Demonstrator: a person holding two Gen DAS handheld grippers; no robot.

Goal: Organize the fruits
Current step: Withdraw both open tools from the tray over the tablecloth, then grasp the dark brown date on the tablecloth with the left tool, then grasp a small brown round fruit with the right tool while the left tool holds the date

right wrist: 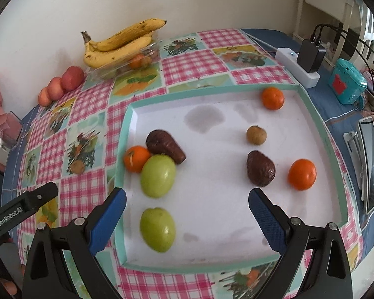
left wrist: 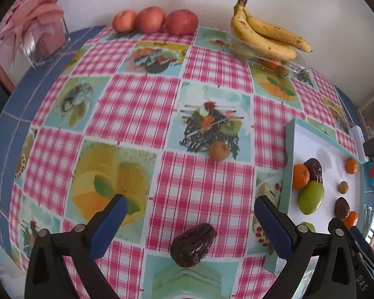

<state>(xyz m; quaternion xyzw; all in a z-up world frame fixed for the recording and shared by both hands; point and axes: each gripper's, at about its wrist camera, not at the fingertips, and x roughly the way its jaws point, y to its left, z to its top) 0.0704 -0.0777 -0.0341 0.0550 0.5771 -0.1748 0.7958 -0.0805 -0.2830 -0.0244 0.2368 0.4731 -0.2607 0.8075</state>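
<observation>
Left gripper (left wrist: 189, 214), jaws wide apart and empty, hangs over a dark wrinkled fruit (left wrist: 193, 245) on the counter (left wrist: 137, 114), just left of the white tray (right wrist: 319, 134). It looks light, firm and rough-skinned; gripping across its narrow middle seems safest. Right gripper (right wrist: 187, 206), jaws likewise apart, hovers above the tray's green fruits (right wrist: 157, 175).

Fruits in tray (right wrist: 334, 172); bananas (right wrist: 119, 46) behind; date (left wrist: 193, 245) left of tray.

A home: checkered fruit-print tablecloth (left wrist: 142, 114), bananas (left wrist: 261, 32), charger (right wrist: 310, 56).
</observation>
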